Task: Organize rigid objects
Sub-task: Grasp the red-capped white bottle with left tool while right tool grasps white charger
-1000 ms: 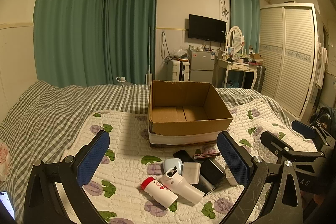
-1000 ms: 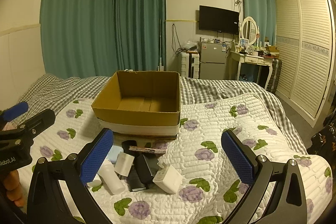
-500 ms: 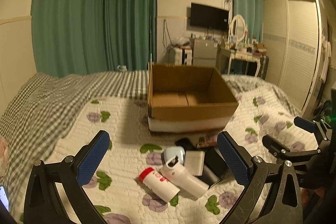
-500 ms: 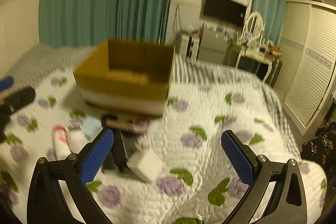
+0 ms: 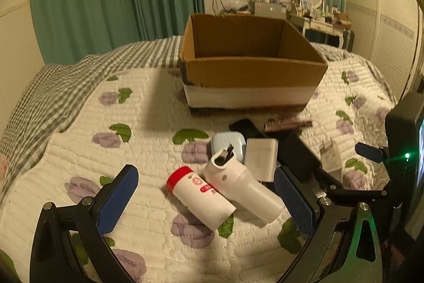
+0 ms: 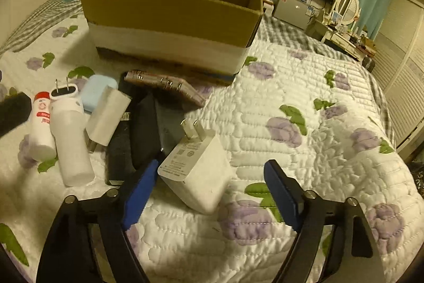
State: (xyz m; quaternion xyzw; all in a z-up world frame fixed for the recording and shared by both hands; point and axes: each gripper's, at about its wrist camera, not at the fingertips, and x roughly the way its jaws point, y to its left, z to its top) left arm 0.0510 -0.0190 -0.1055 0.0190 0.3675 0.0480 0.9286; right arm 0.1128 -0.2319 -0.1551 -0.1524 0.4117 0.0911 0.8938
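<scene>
quilted bed holds clutter near the cardboard box (image 6: 169, 17); right gripper (image 6: 209, 190), jaws just narrowing yet unclamped, should straddle the white charger (image 6: 196, 166) squarely; left gripper (image 5: 206, 200) gapes empty.

The left claw (image 5: 205, 199) gapes wide over a red-capped bottle (image 5: 200, 196) lying on the quilt (image 5: 79, 150) before a cardboard box (image 5: 251, 76).

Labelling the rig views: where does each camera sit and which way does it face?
Left wrist: on the left gripper, tilted down at the red-capped bottle and cardboard box; its own fingers show, open, with the right gripper at right edge.
Right wrist: on the right gripper, tilted down at the white charger; its fingers have just been closing, not yet touching it.
Shared: box, bottle, light-blue case, quilt.
</scene>
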